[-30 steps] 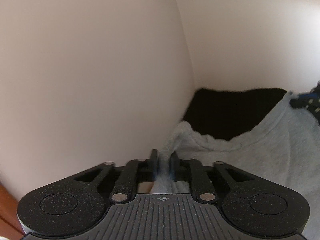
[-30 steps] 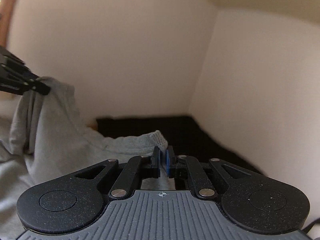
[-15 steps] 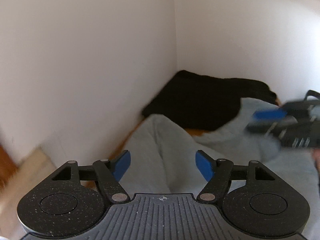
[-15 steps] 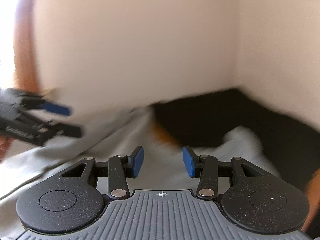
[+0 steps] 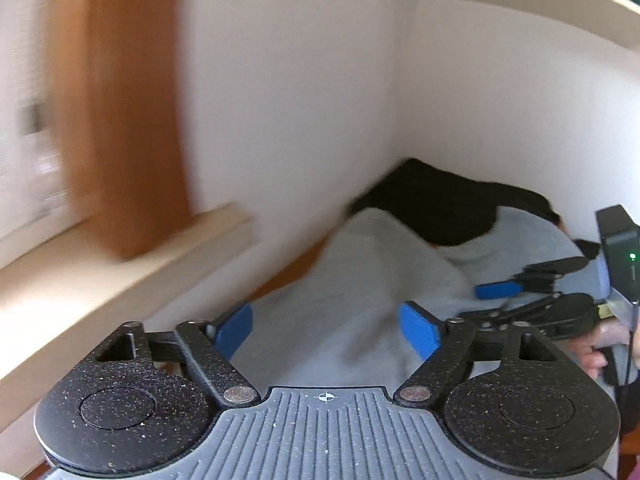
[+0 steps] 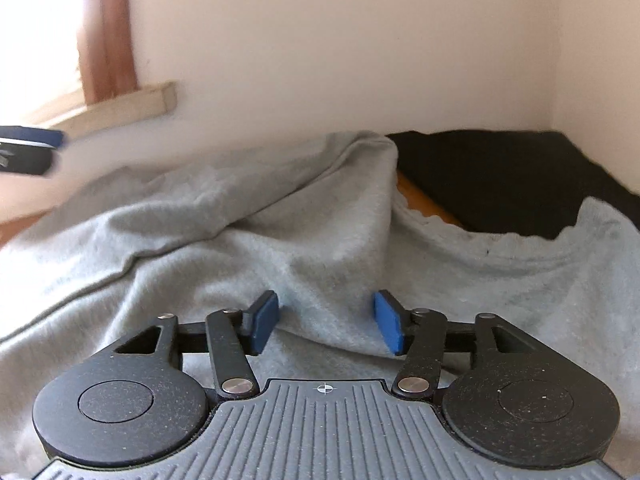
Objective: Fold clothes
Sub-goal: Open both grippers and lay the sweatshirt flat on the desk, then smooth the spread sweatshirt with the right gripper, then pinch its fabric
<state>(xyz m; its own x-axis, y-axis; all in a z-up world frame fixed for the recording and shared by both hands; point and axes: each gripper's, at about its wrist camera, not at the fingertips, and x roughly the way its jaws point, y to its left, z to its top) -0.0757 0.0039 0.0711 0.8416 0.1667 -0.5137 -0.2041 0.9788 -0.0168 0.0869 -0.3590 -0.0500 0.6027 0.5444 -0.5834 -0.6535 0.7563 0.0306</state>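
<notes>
Item: grey sweatshirt (image 6: 248,248), lying rumpled on the wooden counter (image 6: 424,200), collar toward the far wall, one ridge of cloth raised down its middle. It partly overlaps a black garment (image 6: 500,176) in the corner.

Your right claw (image 6: 326,322): pads wide apart, holding nothing, poised low over the ridge. Your left claw (image 5: 326,330): likewise spread and empty, above the sweatshirt's left side; the view is blurred.

Surroundings: white walls, a pale window sill (image 5: 120,256) to the left.

Step in hand, by my reading: between grips, the garment laid down but not yet flat. Next you need fresh holds on an edge or sleeve to smooth it, then fold.
</notes>
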